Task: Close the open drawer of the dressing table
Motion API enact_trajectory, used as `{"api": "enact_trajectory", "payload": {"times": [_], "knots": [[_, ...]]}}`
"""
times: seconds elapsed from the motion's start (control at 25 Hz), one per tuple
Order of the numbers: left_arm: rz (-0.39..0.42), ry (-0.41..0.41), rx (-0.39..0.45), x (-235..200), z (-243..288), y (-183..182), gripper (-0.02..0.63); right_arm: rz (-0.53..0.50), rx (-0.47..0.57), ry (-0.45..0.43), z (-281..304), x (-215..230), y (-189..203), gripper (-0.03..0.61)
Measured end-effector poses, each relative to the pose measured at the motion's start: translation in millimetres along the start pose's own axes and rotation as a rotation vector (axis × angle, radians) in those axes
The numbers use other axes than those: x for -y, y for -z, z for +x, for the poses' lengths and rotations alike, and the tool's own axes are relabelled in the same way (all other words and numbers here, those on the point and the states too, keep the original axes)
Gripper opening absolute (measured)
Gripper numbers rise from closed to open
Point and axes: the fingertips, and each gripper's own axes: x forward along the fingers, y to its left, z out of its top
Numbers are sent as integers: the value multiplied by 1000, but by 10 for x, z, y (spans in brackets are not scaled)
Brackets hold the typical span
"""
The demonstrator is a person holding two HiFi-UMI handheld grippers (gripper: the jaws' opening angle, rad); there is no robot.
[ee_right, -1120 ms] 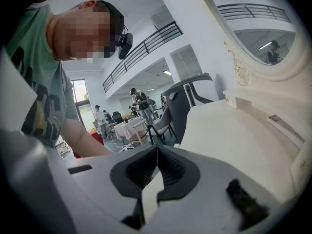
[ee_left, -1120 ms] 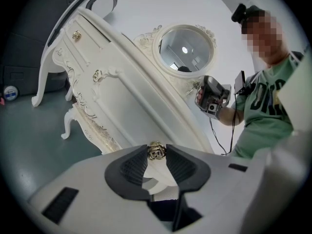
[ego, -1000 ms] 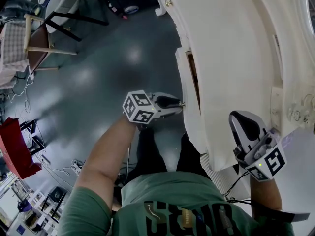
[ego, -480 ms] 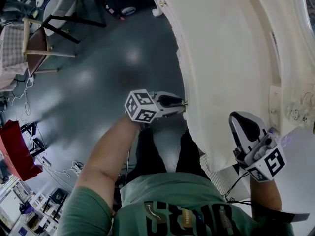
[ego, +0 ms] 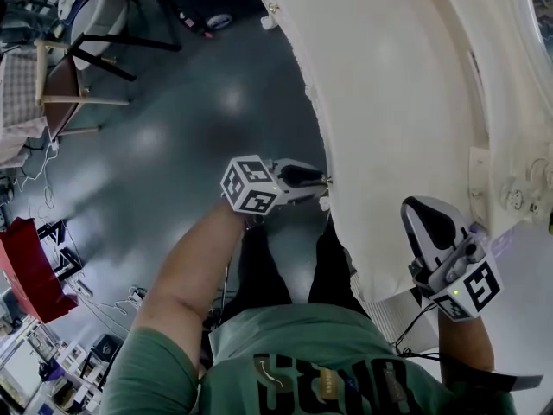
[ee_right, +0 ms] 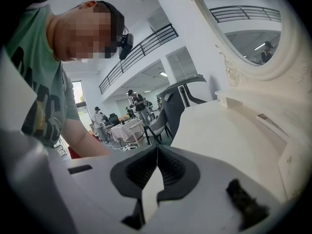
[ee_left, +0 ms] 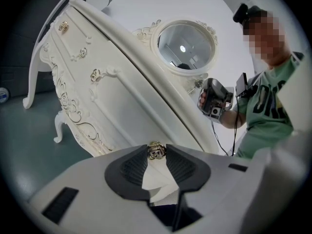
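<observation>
Left gripper [ee_left: 156, 156] clamps the gold knob [ee_left: 156, 150] of the pushed-in drawer [ee_left: 127, 130], seen only in its own view. The head view shows just its tip at the dressing table's [ego: 397, 102] left edge. Right gripper [ee_right: 155, 152], jaws together, hovers near right.

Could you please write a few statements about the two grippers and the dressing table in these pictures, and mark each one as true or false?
1. The jaws of the left gripper are closed on a gold knob of the dressing table. True.
2. The right gripper also holds a knob. False: its jaws are together with nothing between them, above the table top.
3. The dressing table is dark brown. False: it is white, with gold ornaments on its front.
4. A round mirror stands on the dressing table. True.
5. A red object is on the floor, at the left in the head view. True.
</observation>
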Motion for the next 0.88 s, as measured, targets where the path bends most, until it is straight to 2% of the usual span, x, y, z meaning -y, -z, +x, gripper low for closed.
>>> {"api": "enact_trajectory", "payload": {"times": [0.64,0.88], "knots": [[-15,22,-5,18,133,-131,129,18,10,3,-82,74,-91,12],[-15,3,2,-8,151,-89,130,-5,-9,-2,-48,30,-26,12]]}}
